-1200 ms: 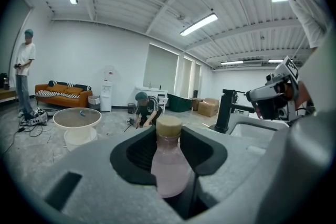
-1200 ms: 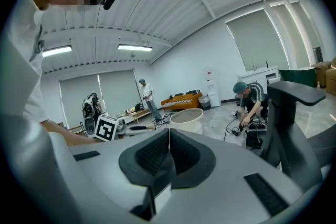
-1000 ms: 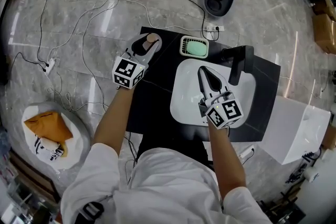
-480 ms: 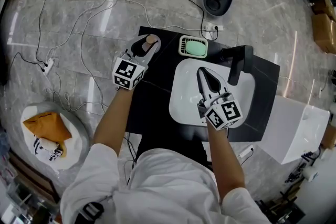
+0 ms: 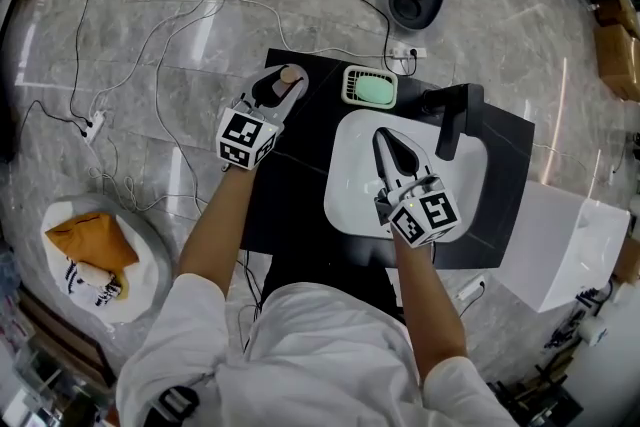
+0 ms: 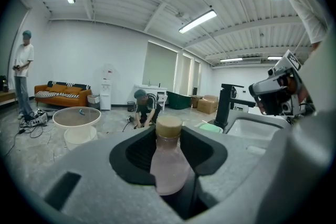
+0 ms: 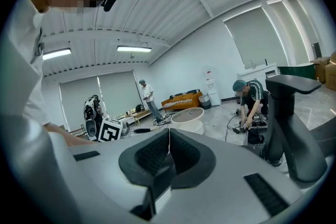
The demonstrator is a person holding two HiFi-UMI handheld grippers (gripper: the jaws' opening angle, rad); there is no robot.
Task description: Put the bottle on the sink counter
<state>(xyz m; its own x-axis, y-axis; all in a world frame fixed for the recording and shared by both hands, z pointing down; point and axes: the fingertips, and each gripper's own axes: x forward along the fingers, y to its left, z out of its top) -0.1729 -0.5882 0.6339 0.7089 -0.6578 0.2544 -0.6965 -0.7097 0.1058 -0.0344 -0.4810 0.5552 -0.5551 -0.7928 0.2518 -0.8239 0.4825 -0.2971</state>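
Bottle (image 6: 169,160) gripped upright, left hand-held gripper (image 5: 279,82) extended, apparently over counter (image 5: 300,177)

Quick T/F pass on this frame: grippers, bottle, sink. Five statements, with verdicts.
1. The left gripper grips the bottle. True.
2. The right gripper has its jaws apart. False: they are together, with nothing between them.
3. The right gripper is over the sink. True.
4. The bottle has no cap. False: a tan cap is on it.
5. The faucet is white. False: it is black.
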